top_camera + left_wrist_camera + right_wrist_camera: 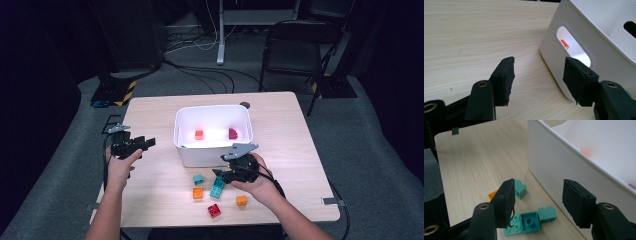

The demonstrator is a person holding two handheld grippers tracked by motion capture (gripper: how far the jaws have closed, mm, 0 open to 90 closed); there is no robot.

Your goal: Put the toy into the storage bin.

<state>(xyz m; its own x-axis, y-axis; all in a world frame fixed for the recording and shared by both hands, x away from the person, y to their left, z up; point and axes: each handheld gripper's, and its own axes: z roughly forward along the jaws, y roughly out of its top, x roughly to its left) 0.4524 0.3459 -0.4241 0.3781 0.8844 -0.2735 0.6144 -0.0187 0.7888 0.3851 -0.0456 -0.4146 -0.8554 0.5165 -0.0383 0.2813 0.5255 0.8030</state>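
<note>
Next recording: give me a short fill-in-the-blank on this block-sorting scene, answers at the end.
1. The white bin holds an orange block and a ____ block.
2. The right gripper, jaws open, hangs over the joined ____ blocks.
3. The left gripper holds ____.
Missing words: dark red; teal; nothing

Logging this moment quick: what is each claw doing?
Left claw: open, empty, beside the white bin.
Right claw: open, empty, above the teal bricks.
</note>
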